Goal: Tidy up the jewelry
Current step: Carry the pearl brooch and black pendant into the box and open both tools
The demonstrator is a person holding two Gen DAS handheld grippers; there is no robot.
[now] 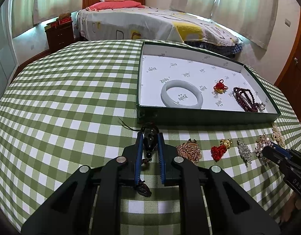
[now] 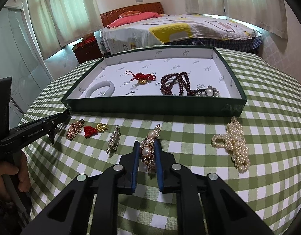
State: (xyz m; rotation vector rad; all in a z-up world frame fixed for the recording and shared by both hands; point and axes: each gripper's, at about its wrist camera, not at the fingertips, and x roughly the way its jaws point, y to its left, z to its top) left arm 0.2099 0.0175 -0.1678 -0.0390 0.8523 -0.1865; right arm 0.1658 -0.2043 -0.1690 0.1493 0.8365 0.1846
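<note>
Green-checked cloth covers the table (image 1: pixel 72 98), with a bed behind it. On the cloth sits a green tray (image 2: pixel 150 105) already holding a jade bangle (image 1: pixel 181 94), a red knot charm (image 1: pixel 219 87) and dark beads (image 2: pixel 175 84).

Both grippers look to be mid-pickup. The left gripper (image 1: pixel 150 137) has its jaws closed snugly on a dark pendant (image 1: pixel 149 139) lying just before the tray. The right gripper (image 2: pixel 147 146) pinches a pearl brooch (image 2: pixel 148 150), seemingly resting on the cloth. Next, each piece likely needs lifting over the tray wall without snagging cords. A gold brooch (image 1: pixel 189 150), crystal pin (image 2: pixel 113 141) and pearl clip (image 2: pixel 234 143) wait outside.
</note>
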